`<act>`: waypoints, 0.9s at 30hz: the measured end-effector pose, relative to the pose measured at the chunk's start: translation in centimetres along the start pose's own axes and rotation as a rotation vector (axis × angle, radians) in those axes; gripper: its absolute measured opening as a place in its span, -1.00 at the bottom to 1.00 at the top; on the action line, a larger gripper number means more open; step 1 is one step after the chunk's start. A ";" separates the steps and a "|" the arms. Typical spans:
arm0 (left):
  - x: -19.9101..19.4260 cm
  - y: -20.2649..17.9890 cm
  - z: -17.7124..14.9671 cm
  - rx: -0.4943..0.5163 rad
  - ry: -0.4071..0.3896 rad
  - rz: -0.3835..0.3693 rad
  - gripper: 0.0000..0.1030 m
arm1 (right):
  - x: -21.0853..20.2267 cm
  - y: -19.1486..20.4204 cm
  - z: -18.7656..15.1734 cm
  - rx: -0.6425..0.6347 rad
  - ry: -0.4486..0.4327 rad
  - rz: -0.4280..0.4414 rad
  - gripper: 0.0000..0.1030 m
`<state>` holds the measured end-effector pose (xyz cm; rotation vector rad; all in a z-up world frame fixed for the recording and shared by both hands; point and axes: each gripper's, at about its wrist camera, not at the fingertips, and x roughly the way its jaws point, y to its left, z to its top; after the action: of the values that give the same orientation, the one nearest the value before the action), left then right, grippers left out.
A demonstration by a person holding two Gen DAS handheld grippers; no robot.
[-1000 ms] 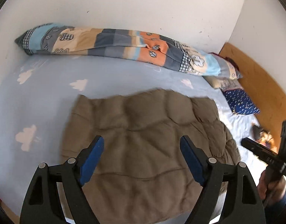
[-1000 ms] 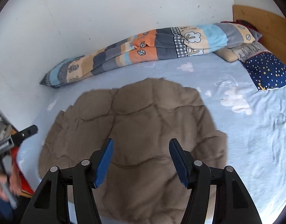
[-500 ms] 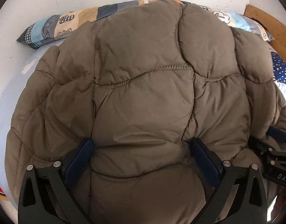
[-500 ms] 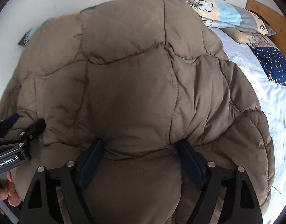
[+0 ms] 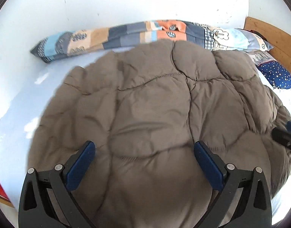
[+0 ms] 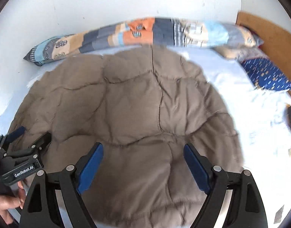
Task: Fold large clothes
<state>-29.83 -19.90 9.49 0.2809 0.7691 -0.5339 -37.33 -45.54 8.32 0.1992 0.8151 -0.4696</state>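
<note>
Two open tools [image 5: 144,152] [image 6: 143,153], brown quilted jacket [image 5: 155,104] between, bare sheet [image 6: 231,79] beyond

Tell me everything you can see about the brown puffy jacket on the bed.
The brown quilted jacket is a thick, puffy, matte garment stitched into irregular padded panels by curved seams. It lies spread out on the light blue sheet, its far edge close to the patchwork bolster by the wall. No sleeves, zip or collar can be made out. Both sets of jaws stand open just above its near part, gripping nothing.
</note>
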 end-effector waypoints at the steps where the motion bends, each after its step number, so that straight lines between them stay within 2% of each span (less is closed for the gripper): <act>1: -0.8 0.0 -0.4 0.003 -0.015 0.006 1.00 | -0.8 0.1 -0.5 -0.006 -0.015 0.000 0.72; 9: -3.7 1.5 -3.2 -0.048 -0.026 0.051 1.00 | -3.9 0.2 -3.4 0.056 0.003 0.007 0.72; 13: -4.5 2.7 -3.7 -0.069 -0.018 0.065 1.00 | -5.2 -0.6 -3.7 0.124 -0.027 0.004 0.72; 18: -4.6 4.3 -4.1 -0.106 -0.007 0.131 1.00 | -2.4 -2.8 -4.5 0.205 0.051 -0.041 0.72; 20: -3.9 5.6 -4.4 -0.151 0.039 0.156 1.00 | -1.5 -3.7 -4.7 0.234 0.075 -0.057 0.72; 23: -2.5 6.9 -5.0 -0.190 0.104 0.118 1.00 | 0.4 -3.8 -5.2 0.225 0.139 -0.076 0.76; 27: -1.0 6.7 -5.7 -0.135 0.146 0.110 1.00 | 2.6 -2.6 -5.6 0.152 0.210 -0.123 0.83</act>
<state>-30.06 -11.56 6.60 0.2375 0.9220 -0.3588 -40.75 -46.74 2.66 0.3444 1.0014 -0.6349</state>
